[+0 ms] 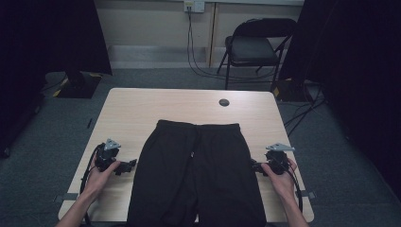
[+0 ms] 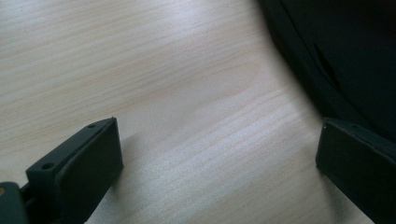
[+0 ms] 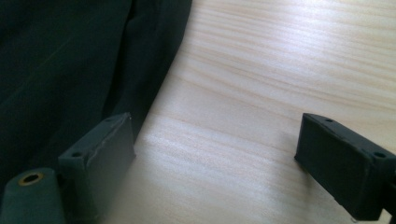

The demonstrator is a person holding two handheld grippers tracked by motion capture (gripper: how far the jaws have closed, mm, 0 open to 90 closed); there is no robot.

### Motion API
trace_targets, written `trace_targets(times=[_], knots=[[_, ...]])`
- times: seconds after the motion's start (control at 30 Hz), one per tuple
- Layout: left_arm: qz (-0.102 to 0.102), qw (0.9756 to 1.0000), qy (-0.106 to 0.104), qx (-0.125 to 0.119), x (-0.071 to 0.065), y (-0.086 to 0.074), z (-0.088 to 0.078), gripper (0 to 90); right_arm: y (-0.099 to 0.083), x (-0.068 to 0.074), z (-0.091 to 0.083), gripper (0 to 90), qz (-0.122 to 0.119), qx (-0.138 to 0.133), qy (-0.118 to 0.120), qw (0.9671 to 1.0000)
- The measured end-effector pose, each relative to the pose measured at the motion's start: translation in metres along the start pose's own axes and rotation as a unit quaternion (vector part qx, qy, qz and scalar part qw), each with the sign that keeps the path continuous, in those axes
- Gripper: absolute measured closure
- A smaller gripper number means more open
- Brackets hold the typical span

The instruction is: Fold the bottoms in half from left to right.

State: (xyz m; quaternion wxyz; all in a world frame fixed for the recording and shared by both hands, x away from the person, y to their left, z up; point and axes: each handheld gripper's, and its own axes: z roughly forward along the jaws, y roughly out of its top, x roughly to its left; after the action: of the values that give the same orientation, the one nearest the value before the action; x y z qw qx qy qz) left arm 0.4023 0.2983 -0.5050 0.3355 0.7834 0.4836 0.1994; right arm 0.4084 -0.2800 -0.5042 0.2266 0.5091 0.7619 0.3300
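Shorts (image 1: 196, 175): flat at the desk's (image 1: 142, 106) near edge, ready to fold.
My left gripper (image 1: 126, 166): wide open, empty — beside one hem.
My right gripper (image 1: 257, 167): same — opposite side.

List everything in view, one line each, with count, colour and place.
shorts: one, black, flat on the table's near middle, waistband away from the person
table: one, light wood, centre of the room
cable port: one, dark, round, far side of the tabletop
folding chair: one, black, beyond the table by the wall
wall socket: one, pale, on the far wall, with cables hanging to the floor
left gripper: one, black, open, left of the shorts
right gripper: one, black, open, right of the shorts
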Motion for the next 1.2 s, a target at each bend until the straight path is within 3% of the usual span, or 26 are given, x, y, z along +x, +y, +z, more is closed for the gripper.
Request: trace_targets(times=[0.23, 0.43, 0.57, 0.6, 0.67, 0.83, 0.87, 0.9, 0.97, 1.0, 1.03, 1.1, 1.13, 1.17, 1.2], knots=[[0.004, 0.9999, 0.000, 0.012, -0.001, 0.002, -0.003, 2.1, 0.000, 0.000, -0.001, 12.6, 0.005, -0.003, -0.002, 1.0000], [0.003, 0.9998, -0.003, 0.018, 0.000, 0.002, -0.010, 18.2, 0.000, 0.001, -0.005, 18.6, 0.006, 0.000, 0.003, 1.0000], [0.017, 0.9997, 0.006, 0.017, -0.002, 0.003, -0.015, 18.0, 0.004, 0.002, -0.011, 23.5, 0.017, 0.001, 0.023, 0.9996], [0.017, 0.9998, 0.001, 0.006, -0.003, 0.004, -0.019, 18.1, 0.007, 0.004, -0.017, 24.3, 0.027, -0.004, 0.039, 0.9989], [0.018, 0.9998, -0.010, -0.001, -0.004, 0.005, -0.024, 18.4, 0.010, 0.008, -0.025, 26.6, 0.024, -0.017, 0.041, 0.9987], [0.028, 0.9991, -0.032, -0.008, -0.012, 0.009, -0.033, 22.1, 0.021, 0.028, -0.046, 32.6, -0.003, -0.042, 0.061, 0.9972], [0.029, 0.9988, -0.034, -0.019, -0.016, 0.011, -0.037, 22.1, 0.021, 0.028, -0.046, 32.6, -0.003, -0.042, 0.061, 0.9972], [0.032, 0.9983, -0.040, -0.027, -0.018, 0.012, -0.039, 23.0, 0.027, 0.041, -0.056, 34.1, -0.018, -0.053, 0.072, 0.9958], [0.042, 0.9974, -0.045, -0.037, -0.023, 0.016, -0.044, 24.0, 0.029, 0.046, -0.059, 34.7, -0.019, -0.057, 0.078, 0.9951], [0.048, 0.9969, -0.048, -0.040, -0.026, 0.021, -0.046, 25.5, 0.031, 0.052, -0.063, 35.5, -0.025, -0.063, 0.085, 0.9940], [0.047, 0.9962, -0.055, -0.048, -0.028, 0.025, -0.048, 26.3, 0.038, 0.069, -0.069, 38.8, -0.039, -0.076, 0.107, 0.9905], [0.050, 0.9942, -0.072, -0.063, -0.033, 0.031, -0.049, 28.1, 0.040, 0.074, -0.071, 39.7, -0.045, -0.080, 0.115, 0.9891], [0.066, 0.9927, -0.080, -0.061, -0.040, 0.038, -0.048, 29.7, 0.047, 0.093, -0.073, 40.3, -0.063, -0.082, 0.133, 0.9857], [0.066, 0.9927, -0.080, -0.061, -0.040, 0.038, -0.048, 29.7, 0.047, 0.093, -0.073, 40.3, -0.063, -0.082, 0.133, 0.9857], [0.082, 0.9917, -0.083, -0.052, -0.046, 0.044, -0.045, 29.7, 0.049, 0.099, -0.074, 41.2, -0.069, -0.084, 0.139, 0.9843]])
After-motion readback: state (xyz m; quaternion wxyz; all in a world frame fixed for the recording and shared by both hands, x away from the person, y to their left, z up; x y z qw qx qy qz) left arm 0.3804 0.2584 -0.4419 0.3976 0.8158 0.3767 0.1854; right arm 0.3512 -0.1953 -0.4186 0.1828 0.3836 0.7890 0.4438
